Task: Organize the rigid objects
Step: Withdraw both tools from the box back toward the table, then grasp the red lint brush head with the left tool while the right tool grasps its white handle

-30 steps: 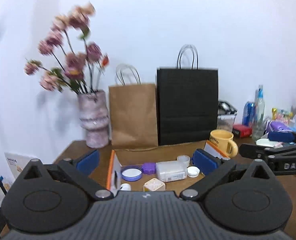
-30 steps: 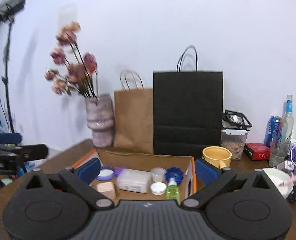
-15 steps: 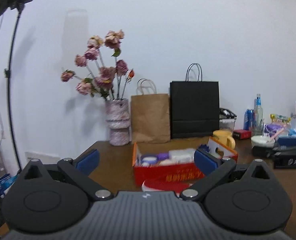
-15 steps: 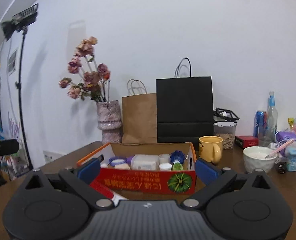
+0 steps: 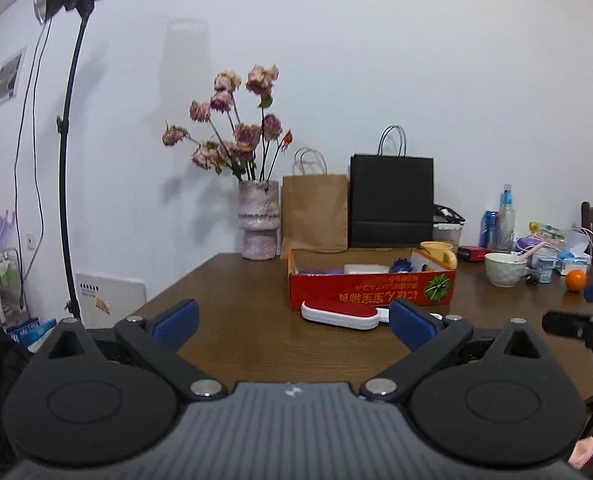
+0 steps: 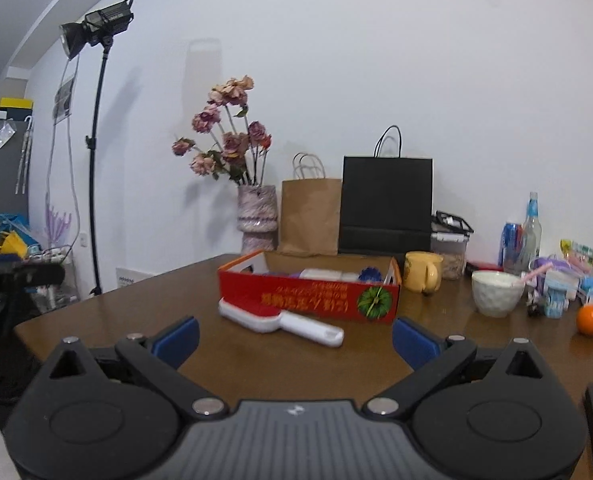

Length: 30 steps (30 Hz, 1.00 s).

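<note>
Red cardboard box [image 5: 370,289] mid-table, holding small containers. Red-and-white brush [image 6: 279,318] lies flat just in front of the box's near wall. Left gripper [image 5: 292,326] fingers spread wide, empty, above the near table [image 5: 232,300]. Right gripper [image 6: 294,338] likewise spread, empty. Yellow mug [image 6: 421,271] right of box; white bowl [image 6: 496,293] and orange [image 6: 590,319] farther right.

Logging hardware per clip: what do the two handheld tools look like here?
They look identical. The left tool and right tool each have a matte black body with a ribbed centre panel carrying a small white mark, two round black discs, silver pivot bolts, black linkage arms and blue rectangular finger pads. No cables or sleeves show; a pinkish patch at the left view's bottom right corner cannot be identified.
</note>
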Tool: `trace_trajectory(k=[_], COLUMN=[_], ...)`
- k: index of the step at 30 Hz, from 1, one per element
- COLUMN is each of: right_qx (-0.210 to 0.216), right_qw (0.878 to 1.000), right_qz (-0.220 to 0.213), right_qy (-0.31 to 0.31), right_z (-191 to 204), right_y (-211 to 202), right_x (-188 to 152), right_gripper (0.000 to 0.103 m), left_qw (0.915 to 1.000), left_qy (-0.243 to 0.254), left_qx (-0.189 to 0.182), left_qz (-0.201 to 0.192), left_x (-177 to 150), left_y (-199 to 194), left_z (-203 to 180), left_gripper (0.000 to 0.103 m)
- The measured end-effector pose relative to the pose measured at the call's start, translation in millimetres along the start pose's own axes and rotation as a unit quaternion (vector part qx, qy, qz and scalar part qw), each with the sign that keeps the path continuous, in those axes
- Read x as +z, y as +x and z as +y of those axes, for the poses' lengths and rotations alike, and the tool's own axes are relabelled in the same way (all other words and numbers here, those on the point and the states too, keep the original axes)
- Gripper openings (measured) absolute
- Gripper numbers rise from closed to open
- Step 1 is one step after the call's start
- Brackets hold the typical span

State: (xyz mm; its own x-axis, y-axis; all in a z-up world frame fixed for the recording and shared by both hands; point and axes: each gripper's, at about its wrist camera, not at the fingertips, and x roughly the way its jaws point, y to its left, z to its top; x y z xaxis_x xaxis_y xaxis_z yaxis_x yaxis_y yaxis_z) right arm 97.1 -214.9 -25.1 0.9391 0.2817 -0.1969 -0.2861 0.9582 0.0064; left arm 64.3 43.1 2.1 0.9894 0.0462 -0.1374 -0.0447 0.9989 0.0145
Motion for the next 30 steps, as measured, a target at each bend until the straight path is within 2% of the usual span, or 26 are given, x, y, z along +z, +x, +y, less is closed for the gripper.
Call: trace_trajectory(k=[3, 5, 7, 9, 13, 18, 22, 24, 29, 30], right_qx=[0.004, 0.003, 0.012, 0.022, 0.009, 0.005, 0.009, 0.007, 0.010, 0.008], right_qw=[1.000, 1.000, 0.999, 0.999, 0.999, 0.999, 0.998, 0.997, 0.991, 0.990], right_qz=[0.008, 0.024, 0.034, 0.041, 0.041, 0.048, 0.056, 0.069, 0.100, 0.102], right_qy=[0.013, 0.020, 0.019, 0.005, -0.002, 0.013, 0.027, 0.044, 0.094, 0.097], right_z=[5.7, 9.5, 12.7, 16.9, 17.8, 12.0, 4.6, -2.0, -24.1, -27.9], right_y=[-25.9, -37.0, -46.3, -51.4, -48.9, -44.1, -31.5, -18.0, 25.4, 34.2], right_x=[-5.9, -7.5, -8.6, -9.5, -9.8, -11.4, -18.5, -23.6, -25.8, -24.9], right_gripper=[0.103, 0.103, 0.103, 0.103, 0.103, 0.103, 0.103, 0.103, 0.087, 0.086], left_qw=[0.9990, 0.9986, 0.9992, 0.9996, 0.9997, 0.9993, 0.9988, 0.9982, 0.9984, 0.9982], left_qy=[0.029, 0.040, 0.035, 0.026, 0.017, 0.008, 0.043, 0.050, 0.016, 0.009], left_qx=[0.014, 0.002, -0.013, -0.011, 0.004, 0.001, 0.015, 0.021, 0.003, -0.001], left_qz=[-0.031, -0.035, -0.013, 0.008, 0.020, 0.038, 0.019, 0.026, 0.055, 0.059], left_x=[-0.8, -2.7, -5.1, -6.9, -8.5, -10.0, -8.3, -7.6, -2.1, -0.7], left_y=[-23.4, -37.1, -45.2, -45.0, -37.4, -32.5, -12.1, 5.8, 42.0, 48.9], left_z=[-6.6, -9.7, -9.4, -8.1, -6.4, -3.2, -4.4, -5.9, -2.7, -1.7], left_gripper=[0.103, 0.103, 0.103, 0.103, 0.103, 0.103, 0.103, 0.103, 0.103, 0.103])
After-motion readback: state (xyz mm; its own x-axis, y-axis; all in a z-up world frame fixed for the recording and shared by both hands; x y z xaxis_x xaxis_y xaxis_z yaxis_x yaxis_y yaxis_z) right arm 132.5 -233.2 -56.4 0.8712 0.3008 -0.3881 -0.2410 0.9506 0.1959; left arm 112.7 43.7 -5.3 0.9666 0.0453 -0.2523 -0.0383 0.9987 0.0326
